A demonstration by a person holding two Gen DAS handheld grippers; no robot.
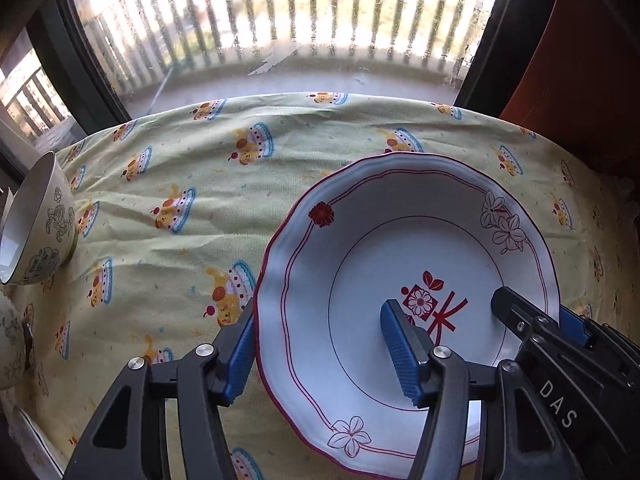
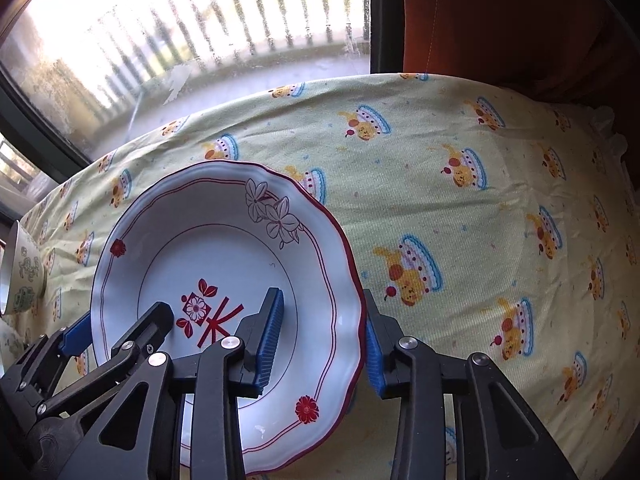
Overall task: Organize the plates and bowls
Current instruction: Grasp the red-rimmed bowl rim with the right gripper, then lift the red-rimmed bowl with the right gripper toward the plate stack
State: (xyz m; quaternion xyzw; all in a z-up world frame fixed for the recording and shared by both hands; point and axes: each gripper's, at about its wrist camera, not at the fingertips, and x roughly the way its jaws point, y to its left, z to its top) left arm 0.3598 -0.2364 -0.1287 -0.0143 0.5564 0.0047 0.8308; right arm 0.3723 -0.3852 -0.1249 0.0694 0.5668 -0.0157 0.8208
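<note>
Where the yellow tablecloth [image 2: 460, 208] lies rumpled, printed all over with small cake motifs, a glossy white plate [image 1: 400, 248] sits with a scalloped, red-edged rim, outlined flowers and a red emblem in its well. My left gripper [image 1: 324, 352] straddles the plate's left rim: one ribbed blue pad outside the edge, the other over the well, jaws spread, not visibly pressing. My right gripper [image 2: 324, 340] straddles the opposite rim the same way, inner pad above the well, outer pad just beside the red edge, also spread. Off to the left a cream bowl [image 1: 36, 220] with dark floral linework stands well apart from the plate.
</note>
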